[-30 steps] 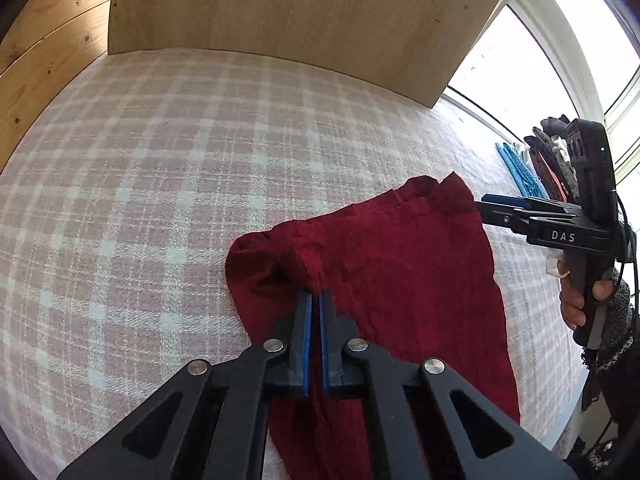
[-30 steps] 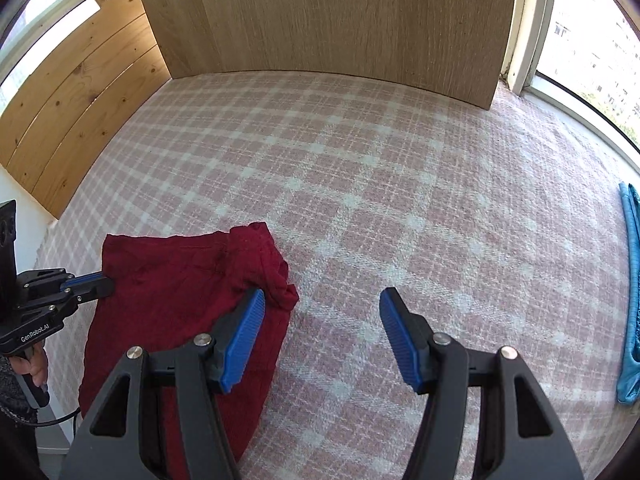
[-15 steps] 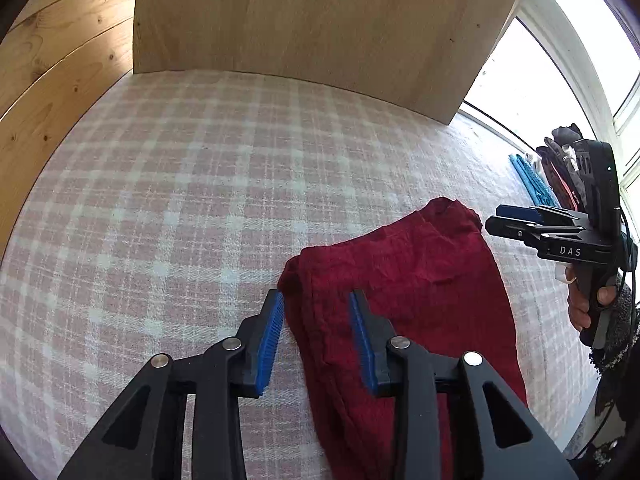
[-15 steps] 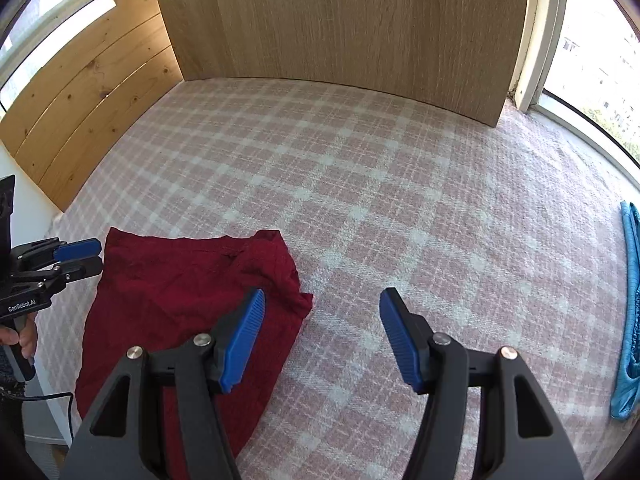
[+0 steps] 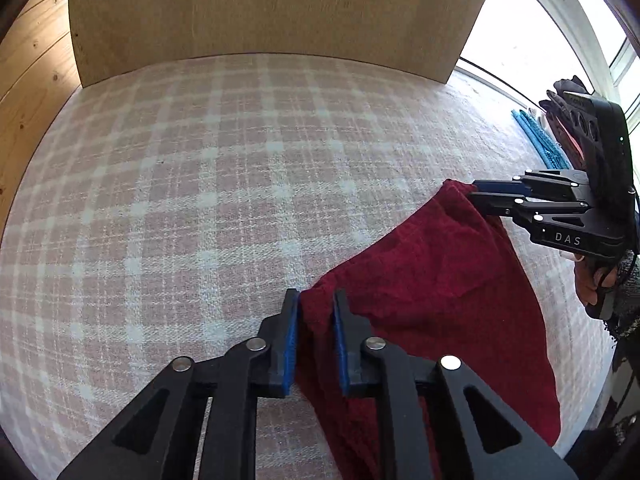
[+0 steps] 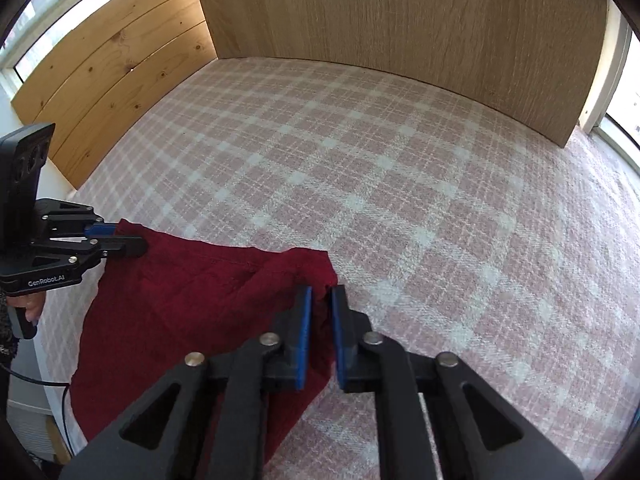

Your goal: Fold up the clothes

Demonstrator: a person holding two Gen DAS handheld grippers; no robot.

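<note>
The left gripper (image 5: 316, 316) is closing on the near-left corner of the dark red garment (image 5: 432, 300); the right gripper (image 6: 320, 312) pinches the far corner. The garment lies on the checked cloth (image 6: 400, 184); a shallow pinch may slip when lifted.

surface: pink plaid cloth (image 5: 240, 184) | on it: dark red garment (image 5: 432, 280), partly spread | teal fabric (image 5: 536, 136) at far edge
</note>
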